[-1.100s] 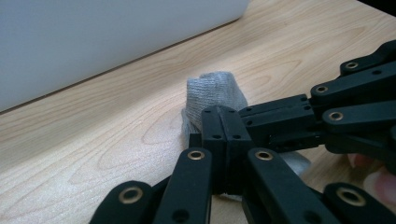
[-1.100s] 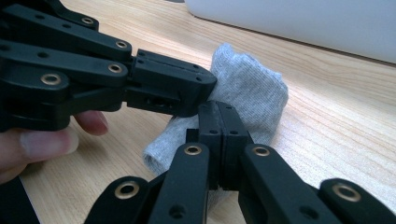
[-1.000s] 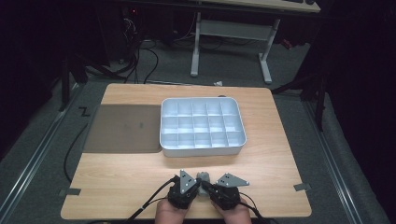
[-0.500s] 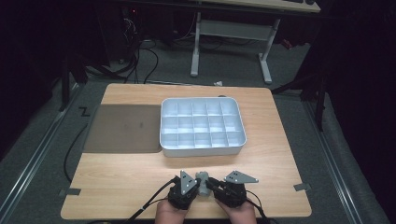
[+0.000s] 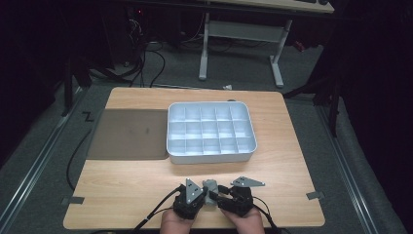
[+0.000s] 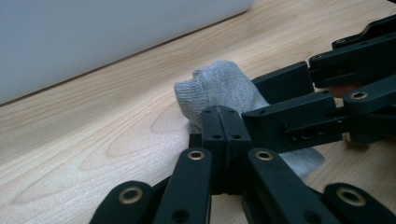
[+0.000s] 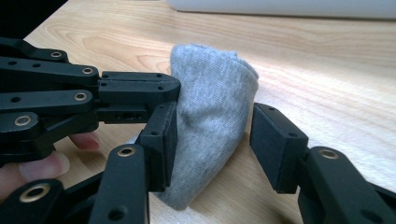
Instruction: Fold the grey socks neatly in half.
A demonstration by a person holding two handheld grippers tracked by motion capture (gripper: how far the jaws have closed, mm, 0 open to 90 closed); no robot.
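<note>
left gripper (image 6: 223, 140) clamped on sock (image 7: 210, 116); right gripper (image 7: 212, 140) jaws just opening, sock between, one pad clear. high view adds tray (image 5: 211, 155), compartments bare.

1. In the high view, light falls from above onto the wooden table (image 5: 146, 180); the floor and room around it sink into near black.
2. The white compartment tray (image 5: 210, 157) is bright, without harsh glare.
3. That view is soft and grainy.
4. In both gripper views the grey cloth (image 7: 212, 116) is evenly lit and sharp; the nearest black linkages blur slightly.
</note>
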